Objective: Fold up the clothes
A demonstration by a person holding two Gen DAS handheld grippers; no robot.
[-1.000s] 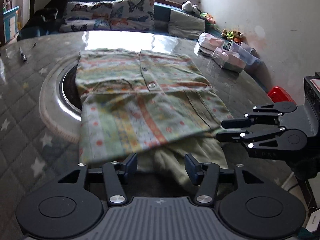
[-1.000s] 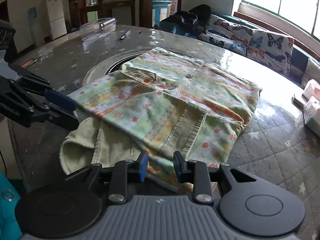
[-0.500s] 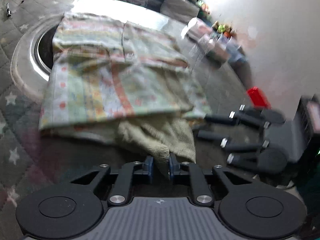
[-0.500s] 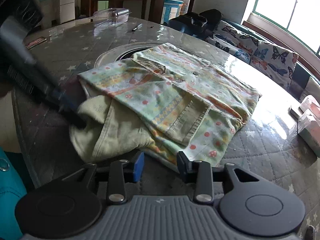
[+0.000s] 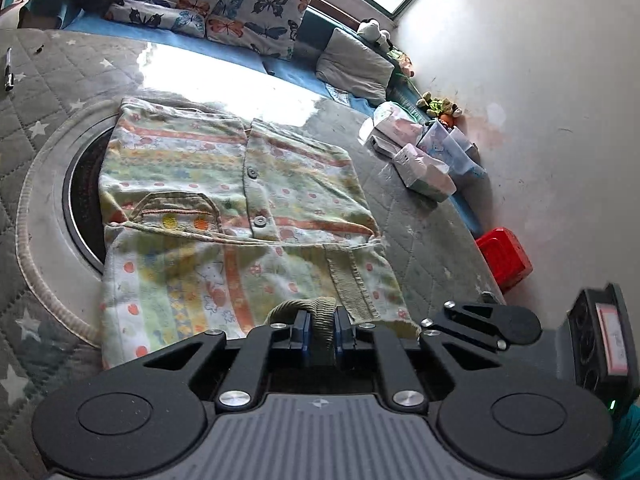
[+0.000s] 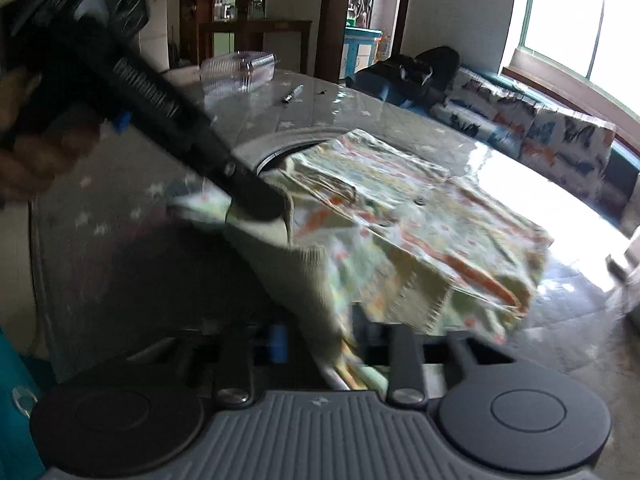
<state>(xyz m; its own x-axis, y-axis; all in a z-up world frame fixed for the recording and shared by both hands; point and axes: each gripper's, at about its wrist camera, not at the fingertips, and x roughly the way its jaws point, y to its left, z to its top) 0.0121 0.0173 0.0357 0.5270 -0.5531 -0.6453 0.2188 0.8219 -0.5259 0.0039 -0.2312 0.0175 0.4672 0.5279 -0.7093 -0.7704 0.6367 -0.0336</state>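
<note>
One shirt (image 5: 240, 216) lies part-folded on the quilted desk (image 5: 416, 216), partly over a round ring (image 5: 44, 216) set into the top. It shows two buttons (image 5: 251, 172), one pocket (image 5: 176, 216) and a striped, dotted print. Its olive ribbed hem (image 5: 320, 312) rises at the near edge.

There are two tongs. The left tongs (image 5: 321, 330) are closed on that olive hem, the fabric pinched between the blue pads (image 5: 305, 330) and lifted a little off the desk. The right tongs (image 6: 320, 340) are at the near edge of the shirt too, with cloth running down between the fingers; that view is blurred, and I cannot tell whether they grip it or stand open. In the left view the right tongs (image 5: 480, 322) sit just right of the left ones, close to the shirt's near right corner. In the right view the left tongs (image 6: 256, 200) reach in from the upper left, their tip on the lifted fabric.

Around the shirt: a pen (image 5: 9, 74) far left on the desk, a clear plastic box (image 6: 238, 70) at the far side, and a cluster of tissue packs (image 5: 424, 156) to the right, their count unclear. A red stool (image 5: 504, 260) stands by the wall. Behind the desk runs a bench with two butterfly cushions (image 5: 224, 12) and one grey cushion (image 5: 356, 66), plus a few soft toys (image 5: 438, 106).
</note>
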